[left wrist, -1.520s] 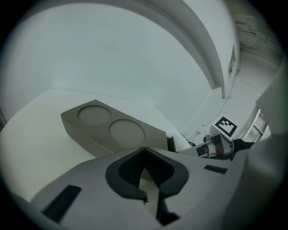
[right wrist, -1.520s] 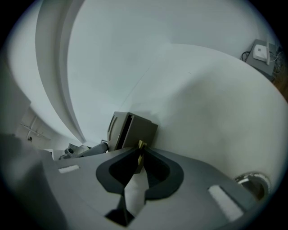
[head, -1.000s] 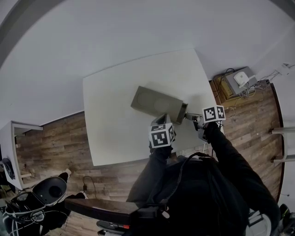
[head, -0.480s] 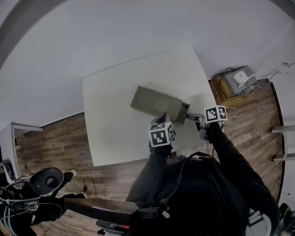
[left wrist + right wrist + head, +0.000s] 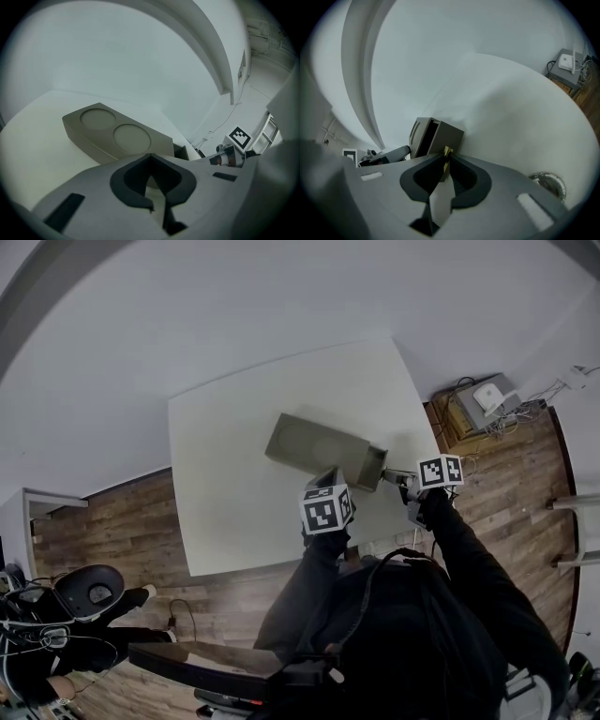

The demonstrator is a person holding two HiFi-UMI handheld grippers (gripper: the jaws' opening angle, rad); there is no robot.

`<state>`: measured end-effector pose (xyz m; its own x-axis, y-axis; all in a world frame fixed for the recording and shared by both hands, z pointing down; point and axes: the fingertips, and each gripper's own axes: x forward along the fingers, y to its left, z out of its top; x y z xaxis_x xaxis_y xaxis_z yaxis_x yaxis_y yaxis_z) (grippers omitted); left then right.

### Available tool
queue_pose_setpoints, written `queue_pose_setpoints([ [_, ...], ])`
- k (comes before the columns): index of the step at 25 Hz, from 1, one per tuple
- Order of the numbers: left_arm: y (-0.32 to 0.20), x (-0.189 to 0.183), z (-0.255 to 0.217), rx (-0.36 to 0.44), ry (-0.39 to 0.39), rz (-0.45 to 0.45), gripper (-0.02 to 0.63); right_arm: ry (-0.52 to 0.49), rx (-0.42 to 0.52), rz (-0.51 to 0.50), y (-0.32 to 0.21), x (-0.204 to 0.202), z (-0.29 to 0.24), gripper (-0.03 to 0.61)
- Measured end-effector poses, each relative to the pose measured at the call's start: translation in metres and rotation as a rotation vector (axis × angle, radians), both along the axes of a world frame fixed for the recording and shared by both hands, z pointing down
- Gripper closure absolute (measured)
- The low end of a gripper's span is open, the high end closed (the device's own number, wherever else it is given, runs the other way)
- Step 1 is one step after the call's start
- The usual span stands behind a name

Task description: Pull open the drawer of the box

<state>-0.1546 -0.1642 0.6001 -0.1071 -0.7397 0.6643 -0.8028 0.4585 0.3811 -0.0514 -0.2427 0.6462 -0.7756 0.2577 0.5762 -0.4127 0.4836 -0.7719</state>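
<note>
Two grippers are working near one grey box (image 5: 314, 448) that is lying on the white worktop (image 5: 225, 484), toward the right side & close to the person. The box top is showing two round dips. The drawer (image 5: 373, 467) is at the box's right end & is sticking out a little bit, w/ a dark gap showing beside it in the right gripper view. The right gripper (image 5: 445, 161) is pinching a small yellowish pull (image 5: 447, 151) on the drawer front, w/ its jaws clenched on it. The left gripper (image 5: 150, 160) is sitting just beside the near long side of the box, jaws pressed together w/ nothing in them. I can't tell if it is touching the box.

I am guessing the box is light, prob. card or thin plastic, so it is likely going to slide along w/ the drawer if nothing is holding it. The pull is looking tiny & thin, so it could be slipping out of the jaws or tearing w/ a hard yank. The best spot to be grabbing is that pull, close to the drawer front, pulling straight out along the box, w/ the left gripper pressing on the box body.
</note>
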Motion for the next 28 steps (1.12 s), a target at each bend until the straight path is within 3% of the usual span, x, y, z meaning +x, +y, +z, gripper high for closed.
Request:
queue_pose_setpoints([
  [9,0.0006,0.0017,-0.0001,-0.002,-0.013,-0.014,0.618,0.005,0.02,-0.004,0.0002,0.0013,-0.0001,0.538],
  [20,0.0008,0.0041,-0.0003,-0.042,-0.092,0.034,0.62,0.009,0.025,-0.006,0.0016,0.0013,-0.0005,0.538],
  [28,0.0006,0.0002,0.0003,-0.032,-0.04,0.022,0.62,0.017,0.027,-0.009,0.0008,0.0019,0.0003,0.538],
])
